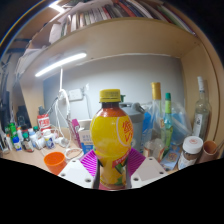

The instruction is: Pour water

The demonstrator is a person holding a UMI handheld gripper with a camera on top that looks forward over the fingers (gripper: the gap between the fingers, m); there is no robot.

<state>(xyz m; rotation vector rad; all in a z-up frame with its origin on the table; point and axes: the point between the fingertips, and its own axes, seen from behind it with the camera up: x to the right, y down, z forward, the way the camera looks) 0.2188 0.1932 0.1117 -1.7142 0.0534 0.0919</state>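
Overhead, a broad pale wooden shelf (120,35), flat and smooth, books ranged on top, a long glowing tube light (60,64) slung beneath. Below, a cluttered worktop (25,155). Dead centre, a clear plastic bottle (112,140), cylindrical, yellow screw cap, glossy orange-and-yellow label, upright between the jaws, magenta pads (88,160) seemingly pressed to both flanks. Off right, slender glass bottles (158,115), tall-necked. Off left, a small round orange cup (55,160), just beside the left finger.
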